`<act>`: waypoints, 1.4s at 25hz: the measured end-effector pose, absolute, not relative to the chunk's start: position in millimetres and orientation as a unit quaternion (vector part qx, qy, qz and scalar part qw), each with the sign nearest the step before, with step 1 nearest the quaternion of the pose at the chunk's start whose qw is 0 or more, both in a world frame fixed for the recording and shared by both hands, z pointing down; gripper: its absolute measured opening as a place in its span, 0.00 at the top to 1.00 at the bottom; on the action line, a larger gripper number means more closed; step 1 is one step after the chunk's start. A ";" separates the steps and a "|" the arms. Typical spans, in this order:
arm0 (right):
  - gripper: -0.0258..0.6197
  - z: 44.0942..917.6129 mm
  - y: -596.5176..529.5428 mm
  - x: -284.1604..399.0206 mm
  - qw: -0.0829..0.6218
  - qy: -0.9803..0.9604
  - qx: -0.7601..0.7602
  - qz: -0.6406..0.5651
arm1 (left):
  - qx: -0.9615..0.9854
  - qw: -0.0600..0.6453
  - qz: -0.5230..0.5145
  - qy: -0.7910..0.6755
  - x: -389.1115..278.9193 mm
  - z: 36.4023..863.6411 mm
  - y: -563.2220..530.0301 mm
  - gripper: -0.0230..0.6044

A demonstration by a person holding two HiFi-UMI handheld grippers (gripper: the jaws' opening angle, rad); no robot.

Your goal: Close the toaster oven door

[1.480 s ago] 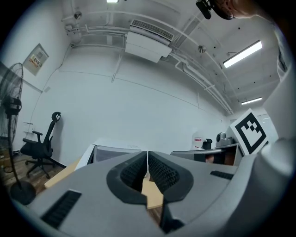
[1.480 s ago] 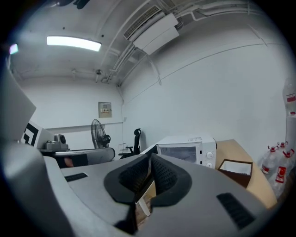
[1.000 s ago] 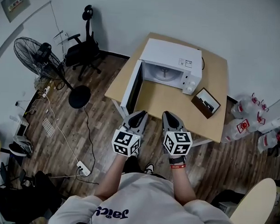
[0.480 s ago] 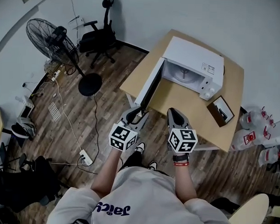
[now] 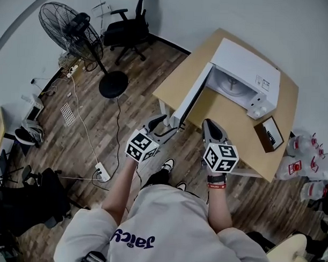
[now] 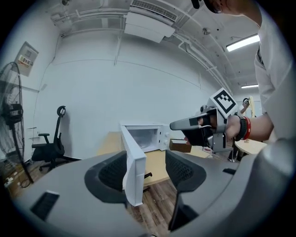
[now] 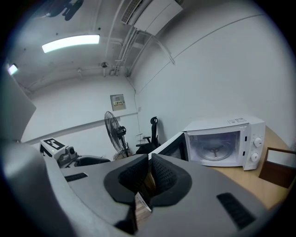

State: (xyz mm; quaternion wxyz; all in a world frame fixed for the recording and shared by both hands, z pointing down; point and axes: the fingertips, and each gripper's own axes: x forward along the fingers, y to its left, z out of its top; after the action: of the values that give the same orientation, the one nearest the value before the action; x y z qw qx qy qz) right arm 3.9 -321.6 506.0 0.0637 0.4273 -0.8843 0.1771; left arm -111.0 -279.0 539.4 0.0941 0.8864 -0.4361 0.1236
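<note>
Two grippers held out side by side over the near edge of a light wooden table (image 5: 229, 118), one in each hand. Left gripper (image 5: 165, 126) close to the free end of the toaster oven door (image 5: 190, 101), jaws wide apart and opening. Seen in the left gripper view, the white edge of that door upright between the dark pads, neither pad pressing on it. Right gripper (image 5: 211, 128) just right of the door's end, above bare tabletop, jaws drawn together with only a thin slit between the pads and nothing caught there.

White toaster oven (image 5: 245, 69) at the far side of the table, near the wall. Door swung fully out to the oven's left, standing about square to the front and reaching toward the person. Cavity exposed, with a round tray visible inside; two knobs on the panel at its right.

Small brown box (image 5: 270, 133) on the table, right of the oven. Beyond the table's left side, on wood flooring: a standing fan (image 5: 64, 23) and a black office chair (image 5: 127, 30).
</note>
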 end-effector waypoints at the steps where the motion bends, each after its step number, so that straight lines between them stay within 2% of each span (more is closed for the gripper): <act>1: 0.91 506.9 -323.7 0.7 0.065 -0.884 0.427 0.177 | 0.890 0.095 0.129 -0.426 -114.0 544.5 -280.8 0.55; 10: 0.90 514.9 -342.5 -11.3 0.070 -0.878 0.434 0.191 | 0.922 0.102 0.157 -0.339 -124.0 592.5 -306.2 0.54; 24: 0.87 525.1 -383.6 13.2 0.074 -0.857 0.469 0.199 | 0.944 0.104 0.191 -0.247 -114.1 626.5 -341.5 0.54; 25: 0.87 524.8 -385.2 13.3 0.074 -0.857 0.469 0.199 | 0.945 0.104 0.194 -0.242 -113.5 626.9 -342.2 0.54; 27: 0.87 523.1 -387.8 12.5 0.075 -0.858 0.468 0.199 | 0.946 0.110 0.200 -0.232 -113.8 628.0 -343.6 0.64; 35: 0.87 521.6 -390.9 15.3 0.078 -0.860 0.464 0.197 | 0.947 0.111 0.216 -0.209 -109.1 628.2 -343.6 0.67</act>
State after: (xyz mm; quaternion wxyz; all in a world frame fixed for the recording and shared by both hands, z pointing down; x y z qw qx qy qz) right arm 15.3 -390.9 521.6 0.0781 0.4641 -0.8601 0.1969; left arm -109.1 -343.6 628.2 0.1110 0.9473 -0.2091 0.2157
